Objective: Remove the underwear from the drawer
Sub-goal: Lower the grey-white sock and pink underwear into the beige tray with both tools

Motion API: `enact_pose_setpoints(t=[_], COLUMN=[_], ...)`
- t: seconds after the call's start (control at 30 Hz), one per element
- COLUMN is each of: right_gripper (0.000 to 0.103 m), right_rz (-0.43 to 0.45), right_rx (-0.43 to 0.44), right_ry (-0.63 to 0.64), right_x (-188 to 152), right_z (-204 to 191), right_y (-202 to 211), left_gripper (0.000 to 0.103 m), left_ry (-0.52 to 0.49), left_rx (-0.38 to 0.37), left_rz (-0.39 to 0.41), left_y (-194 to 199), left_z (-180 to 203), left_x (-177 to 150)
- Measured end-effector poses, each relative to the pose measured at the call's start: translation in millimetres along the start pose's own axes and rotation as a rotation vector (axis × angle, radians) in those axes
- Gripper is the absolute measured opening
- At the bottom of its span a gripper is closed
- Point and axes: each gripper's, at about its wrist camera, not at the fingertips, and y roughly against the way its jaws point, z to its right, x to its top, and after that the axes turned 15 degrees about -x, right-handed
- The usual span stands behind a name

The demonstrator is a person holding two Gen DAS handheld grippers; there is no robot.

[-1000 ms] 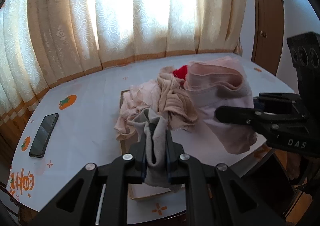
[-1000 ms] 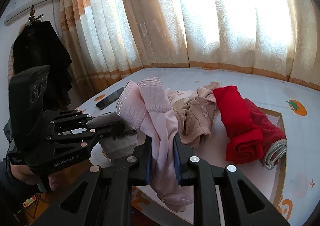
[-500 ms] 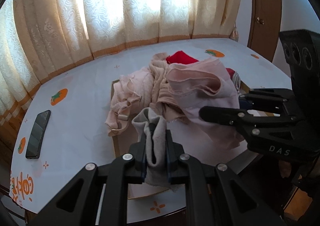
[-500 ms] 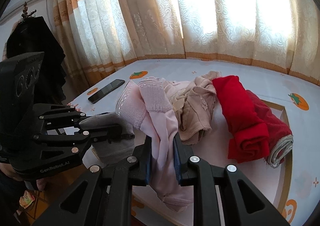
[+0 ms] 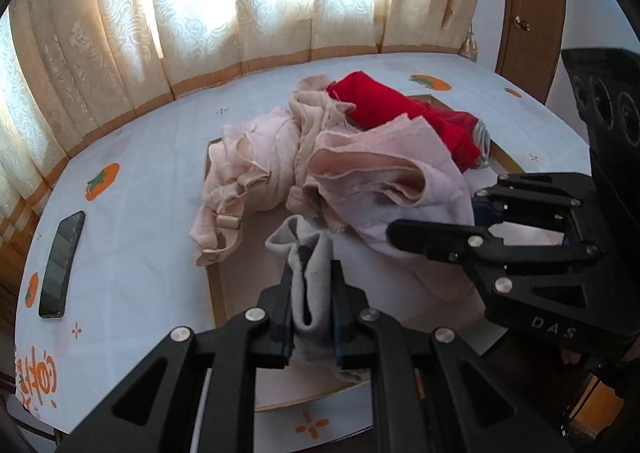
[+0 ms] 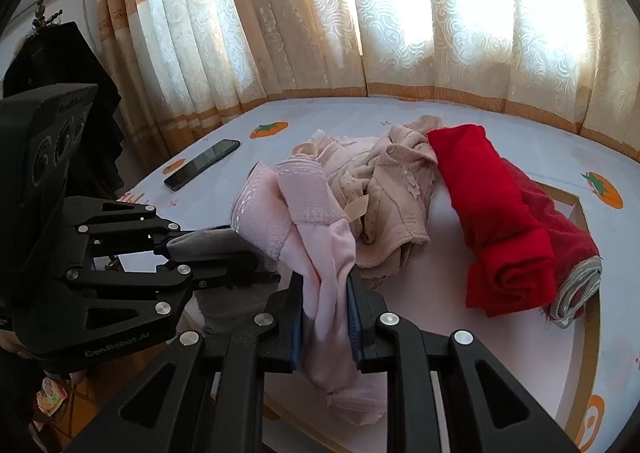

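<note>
Looking along the left gripper [image 5: 311, 293] first, its jaws are clamped on a bunched fold of grey underwear [image 5: 310, 277], which hangs just in front of the heap of beige and pink garments [image 5: 276, 169] lying on the white tablecloth [image 5: 152, 157]; a phone [image 5: 62, 265] lies well to the left of that heap, and red garments [image 5: 384, 109] sit on the heap's far right side. The cloth reads as light, soft and limp, so it should drape and slip unless pinched through a thick gather, as here. From the right wrist view, the right gripper [image 6: 326, 305] is closed on a pale pink pair of underwear [image 6: 320, 253], gripped at a gathered middle section, with the waistband flopping up toward the heap and the tail drooping below the jaws; the left gripper [image 6: 224, 257] shows to the left of the heap, the grey cloth between its fingers. No drawer is visible in either view; both pieces appear already lifted clear and held over the table's near edge
</note>
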Motion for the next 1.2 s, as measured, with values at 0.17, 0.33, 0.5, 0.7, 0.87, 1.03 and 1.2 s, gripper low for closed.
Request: enact_pose_setpoints(t=[0.17, 0.33, 0.5, 0.7, 0.87, 1.03, 1.2], right_gripper=[0.020, 0.020, 0.020, 0.020, 0.022, 0.032, 0.060], right_rz=[-0.024, -0.043, -0.070, -0.085, -0.080, -0.070, -0.050], right_rx=[-0.011, -0.014, -0.017, -0.014, -0.012, -0.004, -0.011], right_ry=[-0.003, 0.001, 0.017, 0.026, 0.022, 0.019, 0.014], right_x=[1, -1, -3, -6, -6, -8, -8], right_z=[2, -2, -8, -11, -11, -12, -16], right_y=[-11, -17, -23, -27, -25, -23, -18], left_gripper=[0.012, 0.015, 0.015, 0.016, 0.018, 0.024, 0.031], left_ry=[0.005, 0.010, 0.036, 0.035, 0.035, 0.028, 0.018], left_rx=[0.004, 0.016, 0.018, 0.014, 0.014, 0.014, 0.023], left_rz=[-0.008, -0.030, -0.047, -0.034, -0.024, -0.012, 0.010], left_y=[-4, -12, -19, -18, -15, -9, 2], left_z=[-3, -10, -22, -23, -21, -18, -14], left_x=[0, 0, -4, -8, -10, -14, -18])
